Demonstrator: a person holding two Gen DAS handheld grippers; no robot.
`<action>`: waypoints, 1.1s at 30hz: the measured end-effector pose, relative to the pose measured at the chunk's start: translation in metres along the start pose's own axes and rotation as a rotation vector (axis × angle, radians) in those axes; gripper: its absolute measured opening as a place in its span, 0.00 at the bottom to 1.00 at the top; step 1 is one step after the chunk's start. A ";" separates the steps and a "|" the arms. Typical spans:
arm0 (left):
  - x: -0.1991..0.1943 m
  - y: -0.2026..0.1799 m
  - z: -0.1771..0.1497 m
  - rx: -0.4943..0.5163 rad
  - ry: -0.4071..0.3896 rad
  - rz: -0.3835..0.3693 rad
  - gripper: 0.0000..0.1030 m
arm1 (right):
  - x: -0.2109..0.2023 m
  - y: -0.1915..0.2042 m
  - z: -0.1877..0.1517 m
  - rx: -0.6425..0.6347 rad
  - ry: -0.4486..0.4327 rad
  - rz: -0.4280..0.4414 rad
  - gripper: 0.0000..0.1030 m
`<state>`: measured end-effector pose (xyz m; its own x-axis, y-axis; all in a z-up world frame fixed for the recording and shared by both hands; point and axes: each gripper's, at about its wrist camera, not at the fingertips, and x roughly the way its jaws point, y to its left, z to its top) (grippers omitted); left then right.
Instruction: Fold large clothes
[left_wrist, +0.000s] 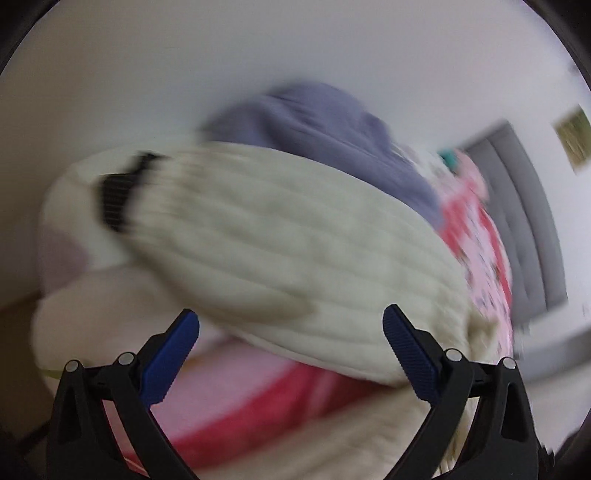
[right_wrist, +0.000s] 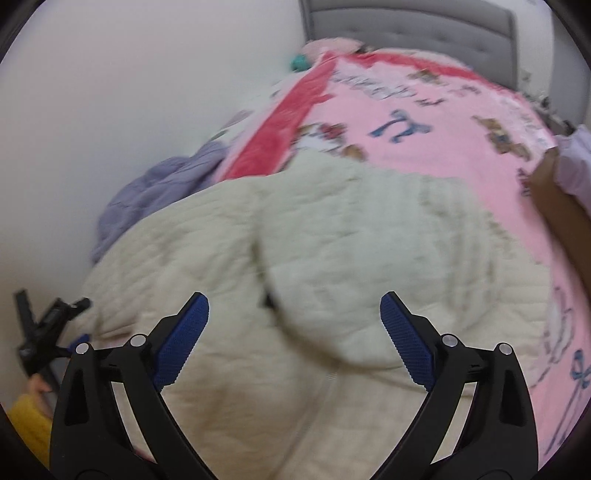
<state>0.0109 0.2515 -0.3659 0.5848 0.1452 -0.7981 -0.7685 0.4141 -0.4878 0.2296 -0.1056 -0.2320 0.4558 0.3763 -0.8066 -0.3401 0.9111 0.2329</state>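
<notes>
A large cream quilted garment (right_wrist: 332, 251) lies bunched on the pink blanket (right_wrist: 443, 140) of a bed. In the left wrist view its ribbed cream sleeve (left_wrist: 280, 243), which ends in a black cuff (left_wrist: 114, 199), fills the middle, blurred. My left gripper (left_wrist: 291, 325) is open just above the sleeve's near edge, with nothing pressed between the blue pads (left_wrist: 173, 354). My right gripper (right_wrist: 294, 306) is also open, hovering over a fold of the cream garment without gripping it.
A purple garment (right_wrist: 162, 184) is heaped against the white wall behind the cream one. A grey padded headboard (right_wrist: 406, 33) stands at the far end. A person's arm (right_wrist: 561, 210) reaches in at the right. A black object (right_wrist: 40, 328) and something yellow (right_wrist: 26, 421) sit at the lower left.
</notes>
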 end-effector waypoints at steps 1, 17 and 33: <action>0.002 0.011 0.002 -0.028 -0.007 0.019 0.95 | 0.003 0.009 -0.001 -0.009 0.017 0.020 0.87; 0.047 0.054 0.040 -0.152 0.050 -0.013 0.95 | 0.012 0.091 -0.006 -0.127 0.110 0.079 0.87; 0.045 0.036 0.055 -0.108 0.051 0.124 0.51 | 0.010 0.092 -0.022 -0.079 0.140 0.082 0.87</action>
<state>0.0234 0.3226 -0.3997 0.4715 0.1421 -0.8703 -0.8591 0.2968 -0.4170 0.1849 -0.0213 -0.2304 0.3064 0.4170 -0.8557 -0.4374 0.8601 0.2625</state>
